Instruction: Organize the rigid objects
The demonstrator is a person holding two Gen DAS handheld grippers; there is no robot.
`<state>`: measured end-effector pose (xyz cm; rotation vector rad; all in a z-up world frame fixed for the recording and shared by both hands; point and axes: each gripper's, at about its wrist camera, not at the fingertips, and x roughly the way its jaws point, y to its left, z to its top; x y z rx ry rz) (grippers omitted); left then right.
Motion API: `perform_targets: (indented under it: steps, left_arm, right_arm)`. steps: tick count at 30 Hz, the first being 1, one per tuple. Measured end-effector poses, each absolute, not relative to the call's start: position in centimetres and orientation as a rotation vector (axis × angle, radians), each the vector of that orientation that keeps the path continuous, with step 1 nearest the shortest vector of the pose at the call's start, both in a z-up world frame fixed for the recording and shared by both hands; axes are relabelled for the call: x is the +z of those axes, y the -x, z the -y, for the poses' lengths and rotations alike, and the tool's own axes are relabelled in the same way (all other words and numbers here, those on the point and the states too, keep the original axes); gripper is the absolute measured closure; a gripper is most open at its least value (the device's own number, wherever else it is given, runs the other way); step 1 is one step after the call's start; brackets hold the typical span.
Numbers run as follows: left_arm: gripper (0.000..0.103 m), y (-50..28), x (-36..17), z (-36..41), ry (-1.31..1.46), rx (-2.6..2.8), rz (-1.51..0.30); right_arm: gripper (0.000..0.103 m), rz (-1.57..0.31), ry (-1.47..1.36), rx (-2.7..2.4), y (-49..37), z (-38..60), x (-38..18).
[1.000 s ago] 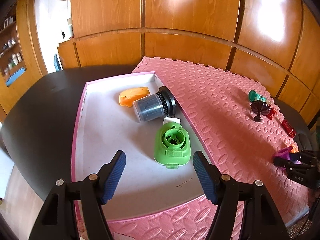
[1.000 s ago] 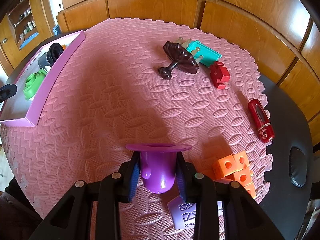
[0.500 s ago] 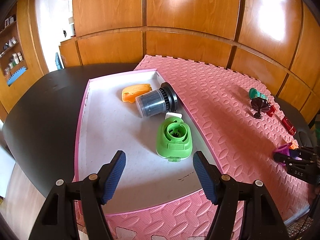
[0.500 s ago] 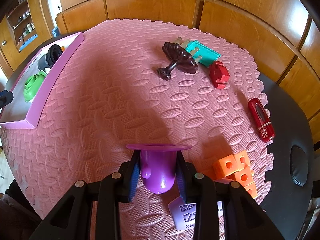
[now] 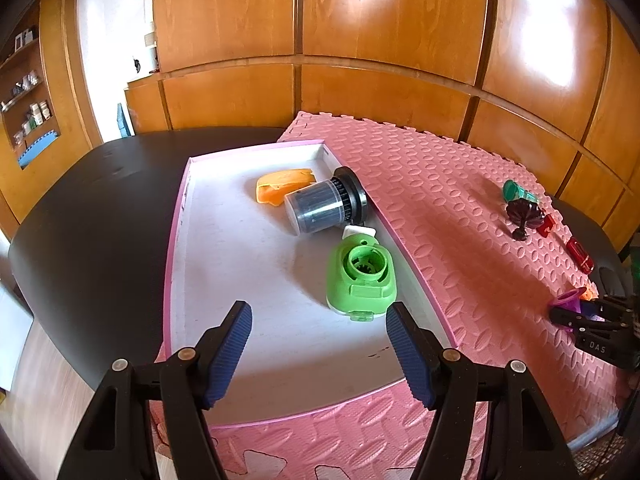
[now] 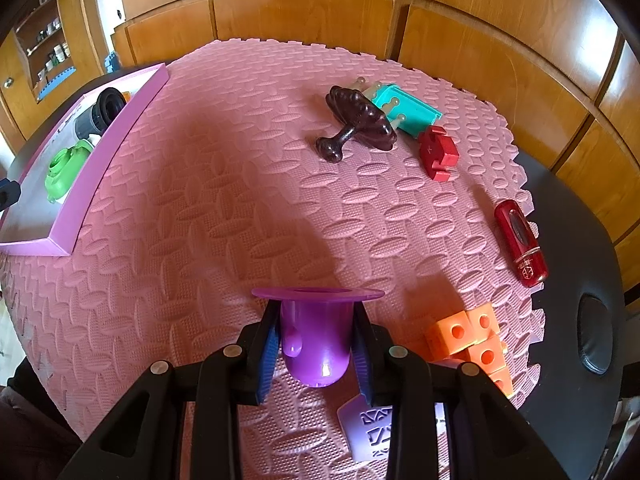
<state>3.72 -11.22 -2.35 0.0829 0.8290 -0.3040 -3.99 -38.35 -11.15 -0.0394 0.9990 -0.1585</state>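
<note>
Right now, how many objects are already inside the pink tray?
3. An orange piece lies at the far end, a dark grey cylinder on its side right beside it, and a green part nearer, along the mat-side wall of the tray. Nothing appears hidden.

Pale lilac patterned piece [image 6: 370, 426] partly hidden behind right gripper fingers [image 6: 362, 354], orange cubes [image 6: 476, 340] partly hidden likewise, shelf items [image 5: 34, 114] too small to identify

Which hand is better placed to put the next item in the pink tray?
Right. The right gripper has its jaws shut on the purple cup, ready to carry to the pink tray. The left gripper hovers at the tray, jaws open, holding nothing.
</note>
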Motion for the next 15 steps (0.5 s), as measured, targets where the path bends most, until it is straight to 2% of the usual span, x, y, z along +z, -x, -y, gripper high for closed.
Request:
perform_targets:
  steps: [10, 15]
  left_arm:
    - [0.036, -4.3, -1.2, 8.3, -0.03, -0.246, -0.802]
    - [0.036, -5.0, -1.0, 5.6, 0.007, -0.177, -0.793]
  right_arm:
    - [0.071, -1.011, 0.042, -0.194, 3.6, 37.9, -10.9]
    - [0.071, -0.92, 0.004, -0.107, 4.0, 34.9, -7.9]
